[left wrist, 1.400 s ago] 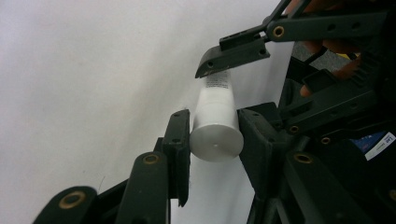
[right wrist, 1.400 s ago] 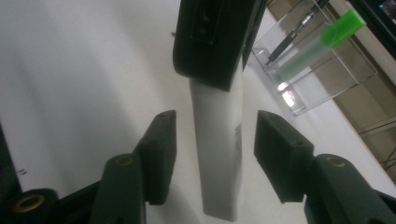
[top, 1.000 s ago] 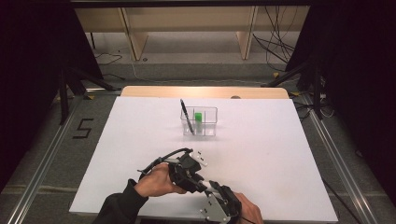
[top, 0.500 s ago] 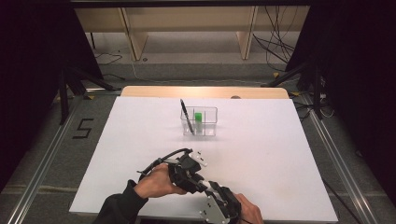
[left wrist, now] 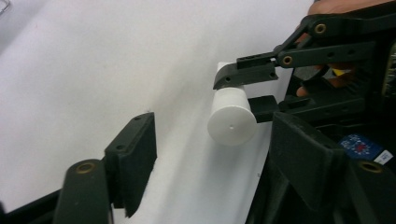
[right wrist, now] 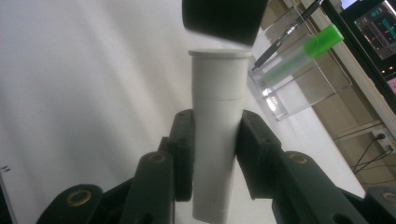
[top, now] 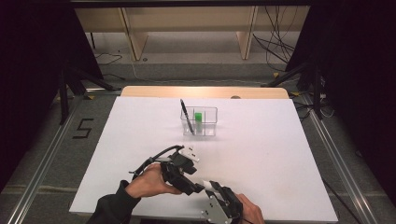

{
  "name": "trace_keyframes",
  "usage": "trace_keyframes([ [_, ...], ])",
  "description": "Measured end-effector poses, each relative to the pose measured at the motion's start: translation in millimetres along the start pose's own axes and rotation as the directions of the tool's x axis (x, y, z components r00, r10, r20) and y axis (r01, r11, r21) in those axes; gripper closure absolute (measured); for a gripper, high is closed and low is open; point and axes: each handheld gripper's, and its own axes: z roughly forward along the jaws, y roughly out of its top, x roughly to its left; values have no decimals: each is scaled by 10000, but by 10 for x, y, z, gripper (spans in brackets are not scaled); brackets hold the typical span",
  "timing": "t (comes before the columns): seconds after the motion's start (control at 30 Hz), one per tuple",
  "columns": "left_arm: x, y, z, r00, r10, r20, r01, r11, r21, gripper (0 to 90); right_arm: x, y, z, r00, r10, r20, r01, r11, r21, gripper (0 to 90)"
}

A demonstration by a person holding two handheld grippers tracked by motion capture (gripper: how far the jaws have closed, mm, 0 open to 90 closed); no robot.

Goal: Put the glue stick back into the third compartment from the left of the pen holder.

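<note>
High view: both grippers low at the near bench [top: 140, 121] edge, white marker [top: 206, 182] between them. Left gripper view: left gripper [left wrist: 205, 154] fingers have just been opening — off the marker. Right gripper view: right gripper [right wrist: 212, 154] fingers clamp the barrel; clear box [right wrist: 299, 79] holds two pens — this one, I judge, not yet stowed.

Right claw [right wrist: 212, 154] clamped on white tube [right wrist: 215, 126], clear box [right wrist: 322, 88] beyond, green-capped marker [right wrist: 303, 51] inside

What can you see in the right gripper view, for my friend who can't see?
The right gripper squeezes a white tube between its two black jaws. Behind it, a clear box holds a black pen and a green-capped marker.
</note>
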Motion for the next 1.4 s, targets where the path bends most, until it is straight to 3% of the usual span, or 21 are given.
trace_keyframes([
  [0.13, 48, -45, -25, 9997, -93, -219, 92, 10000, -31, 252, -6, -1, -15, 9999, 147, -91, -149, 9997, -170, 689],
  [0.2, 78, -75, -44, 9996, -168, -206, 163, 9995, -275, 240, -10, -2, -17, 9994, 346, -86, -348, 9992, -191, 689],
  [0.23, 96, -90, -60, 9996, -198, -178, 191, 9990, -399, 235, -27, -7, -15, 9997, 226, -128, -229, 9995, -203, 689],
  [0.43, 171, -196, -97, 9991, -304, -303, 269, 9936, -1097, 201, -118, -49, -11, 9912, 1291, -293, -1301, 9909, -345, 689],
  [0.53, 192, -260, -96, 9990, -251, -359, 192, 9877, -1555, 187, -237, -91, -13, 9763, 2086, -572, -2114, 9761, -497, 689],
  [0.6, 206, -321, -85, 9986, -253, -455, 163, 9820, -1883, 181, -334, -128, -19, 9602, 2692, -743, -2735, 9604, -541, 689],
  [0.77, 247, -500, -70, 9965, -393, -738, 186, 9648, -2624, 168, -594, -236, -3, 8966, 4264, -1199, -4356, 8978, -643, 689],
  [0.83, 257, -580, -53, 9950, -602, -792, 331, 9510, -3074, 164, -683, -266, 4, 8712, 4711, -1380, -4829, 8731, -676, 688],
  [0.87, 262, -605, -49, 9951, -633, -762, 362, 9482, -3155, 163, -735, -280, 11, 8506, 5015, -1578, -5161, 8538, -685, 688],
  [0.93, 269, -669, -41, 9939, -657, -888, 314, 9387, -3434, 162, -813, -293, 31, 8251, 5366, -1770, -5546, 8291, -715, 688],
  [0.97, 271, -700, -40, 9931, -684, -948, 306, 9346, -3545, 162, -843, -296, 40, 8170, 5467, -1834, -5659, 8213, -728, 688],
  [1.03, 282, -775, -45, 9909, -742, -1123, 256, 9231, -3838, 162, -935, -299, 71, 7896, 5794, -2023, -6026, 7943, -772, 688],
  [1.07, 292, -808, -48, 9900, -805, -1162, 282, 9179, -3957, 162, -992, -294, 94, 7706, 6009, -2123, -6266, 7751, -808, 688],
  [1.23, 342, -940, -83, 9852, -1072, -1337, 364, 8932, -4482, 162, -1208, -227, 216, 7183, 6509, -2457, -6855, 7225, -898, 687],
  [1.33, 354, -978, -97, 9838, -1170, -1361, 405, 8835, -4666, 162, -1324, -167, 322, 6857, 6764, -2690, -7169, 6915, -887, 687],
  [1.4, 352, -999, -101, 9833, -1141, -1421, 342, 8816, -4707, 158, -1402, -130, 401, 6515, 7008, -2904, -7472, 6590, -860, 687],
])
